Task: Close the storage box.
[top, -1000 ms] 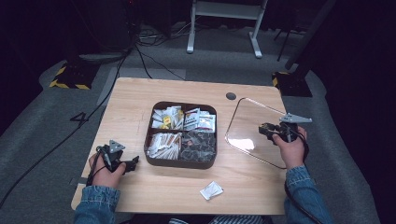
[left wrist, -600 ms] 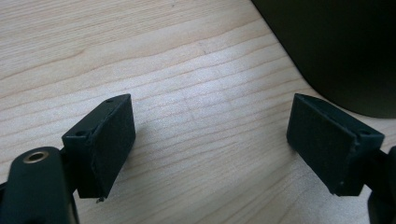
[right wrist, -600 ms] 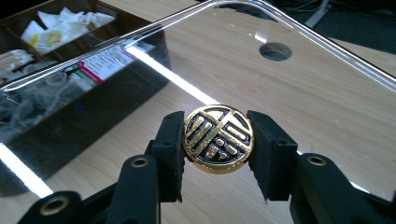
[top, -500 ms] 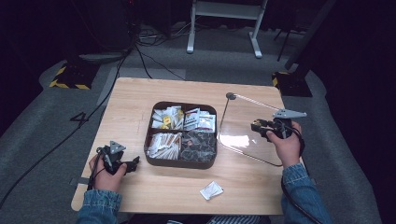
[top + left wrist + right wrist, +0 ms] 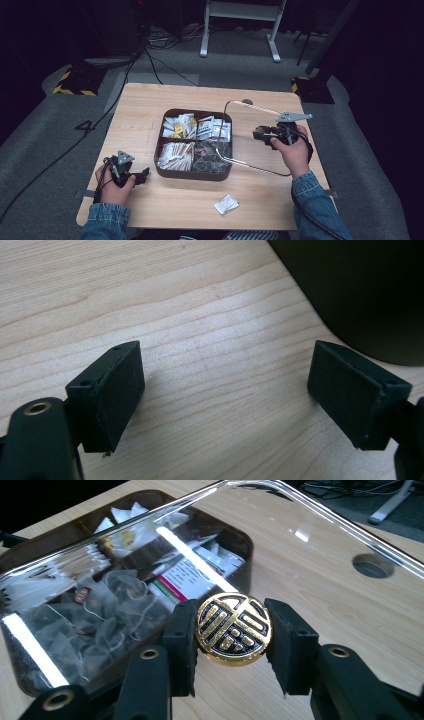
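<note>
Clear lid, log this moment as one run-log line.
right hand-held gripper: shut on gold knob | clear lid: tilted beside tray | left hand-held gripper: open, nothing between

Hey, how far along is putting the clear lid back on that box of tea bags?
About halfway. The right hand-held gripper grips the clear lid by its gold knob; the lid hangs tilted, one edge over the box. Left to do: lower it flat. The left hand-held gripper waits open on the table.

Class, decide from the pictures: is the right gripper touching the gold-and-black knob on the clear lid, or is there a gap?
Touching. In the right gripper view, the right gripper has both black pads pressed against the sides of the gold-and-black knob on the clear lid.
</note>
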Demonstrator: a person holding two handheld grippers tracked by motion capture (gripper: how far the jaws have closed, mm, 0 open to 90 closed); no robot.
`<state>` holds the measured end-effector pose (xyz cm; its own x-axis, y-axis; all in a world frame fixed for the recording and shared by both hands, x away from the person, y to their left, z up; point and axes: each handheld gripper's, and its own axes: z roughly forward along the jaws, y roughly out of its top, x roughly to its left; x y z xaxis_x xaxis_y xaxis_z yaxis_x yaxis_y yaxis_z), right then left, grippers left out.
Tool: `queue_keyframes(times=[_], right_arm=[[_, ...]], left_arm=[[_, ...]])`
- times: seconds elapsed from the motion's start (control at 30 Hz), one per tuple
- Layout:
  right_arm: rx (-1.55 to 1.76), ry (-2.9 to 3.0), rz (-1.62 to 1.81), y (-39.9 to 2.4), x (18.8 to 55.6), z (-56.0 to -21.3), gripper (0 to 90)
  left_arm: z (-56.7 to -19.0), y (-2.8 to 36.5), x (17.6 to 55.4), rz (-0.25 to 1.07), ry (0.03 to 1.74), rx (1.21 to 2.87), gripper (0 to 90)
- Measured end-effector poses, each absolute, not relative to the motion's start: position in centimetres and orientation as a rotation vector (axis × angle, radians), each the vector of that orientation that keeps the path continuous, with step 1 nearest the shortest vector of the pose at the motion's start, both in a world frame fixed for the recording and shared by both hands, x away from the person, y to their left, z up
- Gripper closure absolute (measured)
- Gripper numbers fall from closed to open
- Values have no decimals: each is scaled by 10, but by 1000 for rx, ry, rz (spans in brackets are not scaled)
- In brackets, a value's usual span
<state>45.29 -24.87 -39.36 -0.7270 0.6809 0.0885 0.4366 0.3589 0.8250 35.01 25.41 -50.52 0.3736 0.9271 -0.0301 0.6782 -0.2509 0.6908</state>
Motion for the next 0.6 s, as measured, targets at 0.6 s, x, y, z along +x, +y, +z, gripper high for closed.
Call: queue_keyframes(times=[0.6], right_arm=[[927, 2400, 1342, -202, 456, -371, 591]], left_arm=[[-505, 254, 352, 511, 1368, 2026, 153]])
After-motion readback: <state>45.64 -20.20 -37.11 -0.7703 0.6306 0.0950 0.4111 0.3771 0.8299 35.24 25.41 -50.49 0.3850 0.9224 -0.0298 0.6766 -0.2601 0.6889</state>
